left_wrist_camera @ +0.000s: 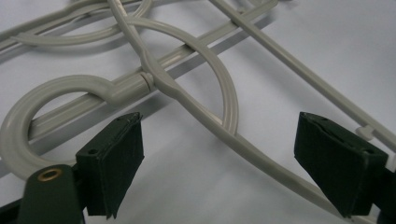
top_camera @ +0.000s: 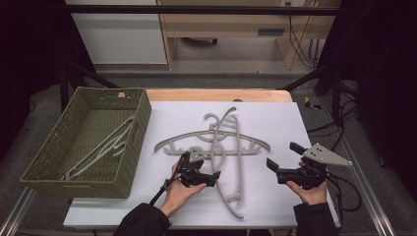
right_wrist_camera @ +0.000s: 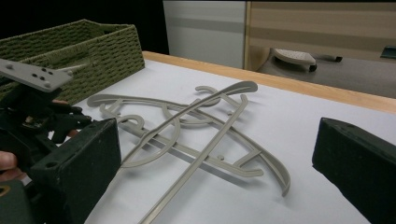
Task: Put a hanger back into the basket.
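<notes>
Two grey plastic hangers lie crossed on the white sheet: one flat across, the other lengthwise over it. My left gripper sits low at their crossing, open. In the left gripper view its pads stand either side of a curved hanger arm without touching it, with a hook to the left. My right gripper is held to the right of the hangers, open and empty. In the right gripper view its wide-apart pads frame the hanger pile.
A green woven basket stands at the left of the table with a third grey hanger inside. The sheet leaves a strip of wooden tabletop bare at the far edge. Cables trail off the right side.
</notes>
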